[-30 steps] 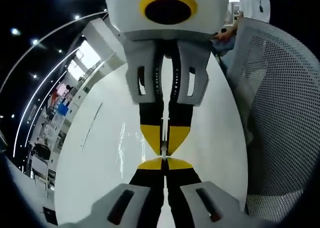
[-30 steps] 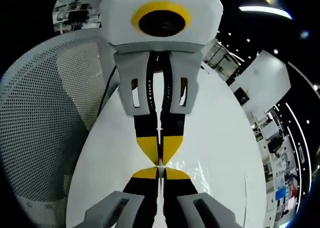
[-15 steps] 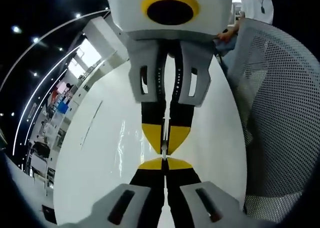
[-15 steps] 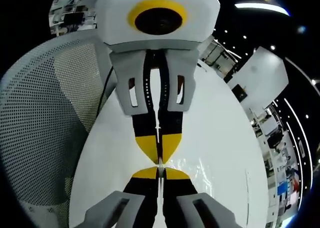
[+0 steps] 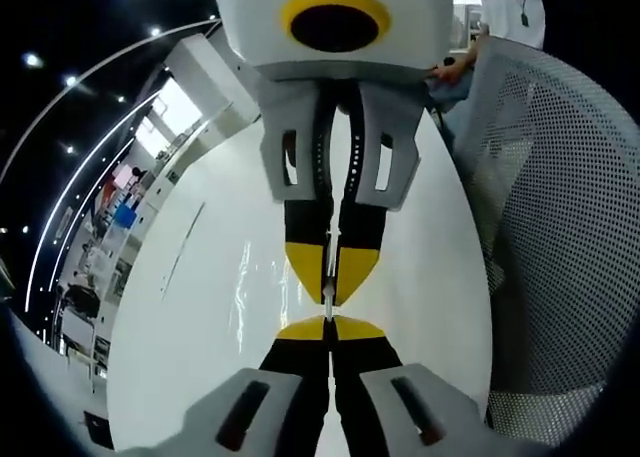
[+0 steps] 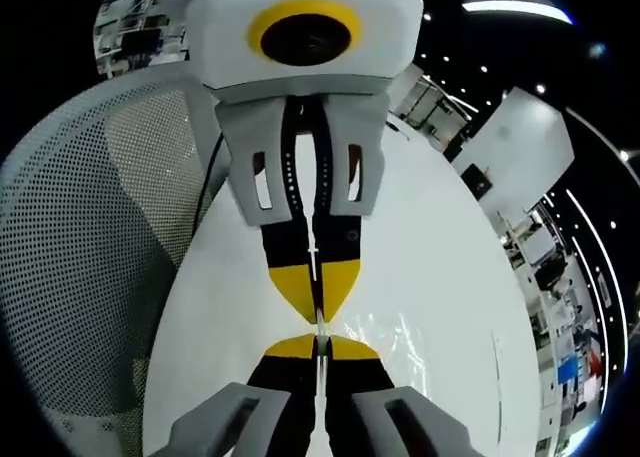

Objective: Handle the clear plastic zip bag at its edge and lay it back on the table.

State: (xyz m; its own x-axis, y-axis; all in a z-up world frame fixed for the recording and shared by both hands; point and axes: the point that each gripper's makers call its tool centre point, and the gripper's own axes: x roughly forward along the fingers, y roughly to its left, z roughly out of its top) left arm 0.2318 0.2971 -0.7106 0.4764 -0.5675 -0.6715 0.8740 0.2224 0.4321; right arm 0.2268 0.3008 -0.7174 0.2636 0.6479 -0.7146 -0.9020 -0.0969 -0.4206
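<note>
Table [image 5: 200, 317]: white top, being seen in both views beneath the grippers, its far end curving away toward a dim hall with ceiling lights.

Chair [image 5: 560, 227]: grey mesh back, being shown at the right of the left gripper view and at the left of the right gripper view [image 6: 80, 247], just beside the table's edge.

Person [image 5: 508, 12]: white top, being glimpsed past the chair at the upper right of the left gripper view; a hand is being rested near the table's far end.

Right gripper [image 5: 331, 299]: being seen head-on in the left gripper view, yellow-and-black jaws being pressed together, tip to tip with the other gripper.

Left gripper [image 5: 329, 321]: jaws rising from the bottom of its own view, being held tightly together with no gap visible. In the right gripper view it [image 6: 318, 320] is being faced nose to nose by the right gripper [image 6: 320, 340].

Bag [image 6: 385, 342]: clear plastic, being made out as glossy wrinkles and glare on the table just right of the meeting tips in the right gripper view, and as faint bright streaks [image 5: 243, 292] left of the tips in the left gripper view. A thin pale edge is being pinched between both pairs of jaws where they meet; the remainder appears to be lying low over the table, though contact cannot be told.
</note>
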